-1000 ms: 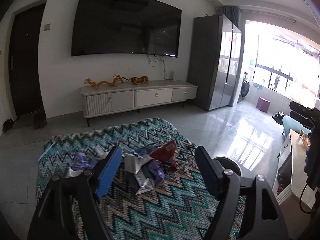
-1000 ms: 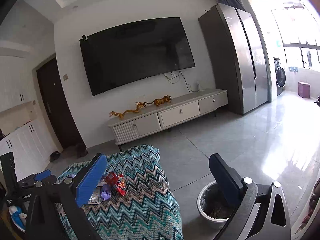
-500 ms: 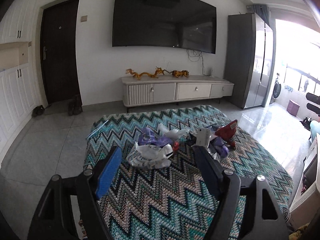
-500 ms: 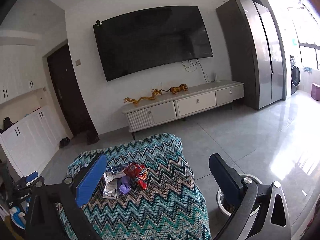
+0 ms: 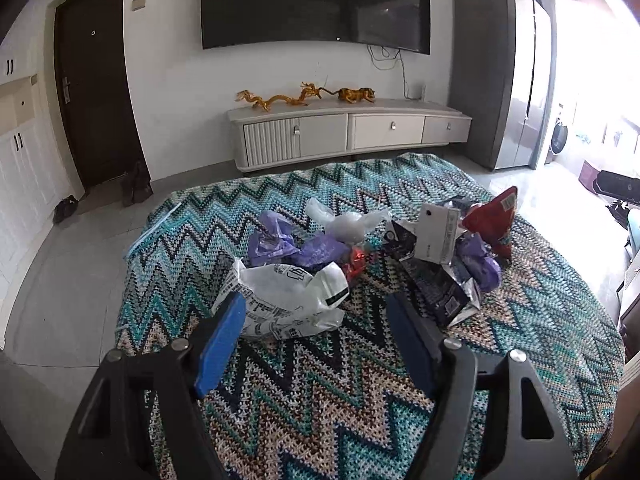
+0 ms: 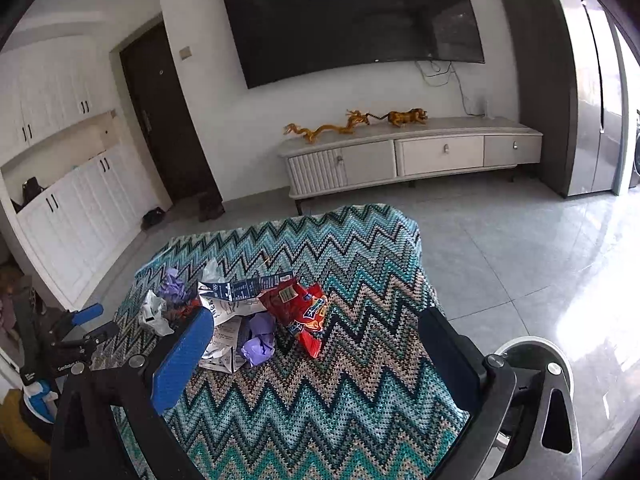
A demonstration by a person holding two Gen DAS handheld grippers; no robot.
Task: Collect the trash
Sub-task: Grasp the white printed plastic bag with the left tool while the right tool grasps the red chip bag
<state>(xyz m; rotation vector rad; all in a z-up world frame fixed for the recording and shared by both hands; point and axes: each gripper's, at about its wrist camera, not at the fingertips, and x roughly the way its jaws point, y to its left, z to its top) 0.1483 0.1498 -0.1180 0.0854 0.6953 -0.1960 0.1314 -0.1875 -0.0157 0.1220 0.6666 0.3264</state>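
Note:
A heap of trash lies on the zigzag-patterned cloth [image 5: 320, 400] that covers the table. It holds a white printed plastic bag [image 5: 288, 292], purple crumpled wrappers [image 5: 280, 240], a clear bag [image 5: 348, 224], a white carton [image 5: 436, 232], a dark foil wrapper [image 5: 436, 284] and a red snack bag [image 5: 492, 220]. My left gripper [image 5: 316, 308] hovers low over the cloth. Its jaws are closing, and the white bag's near edge sits between the fingertips, untouched. My right gripper [image 6: 316, 324] stands open just short of the red snack bag [image 6: 296, 308] and a purple wad [image 6: 258, 346], holding nothing.
A white round bin [image 6: 532, 350] stands on the tiled floor right of the table, partly behind my right finger. A low TV cabinet [image 6: 412, 156] with gold figurines, a wall TV, a grey fridge [image 5: 496, 72] and white cupboards [image 6: 72, 216] line the room.
Both grippers have come down and closer to the trash heap. The left view swung from the right side of the heap to the white bag, and its jaws have narrowed slightly.

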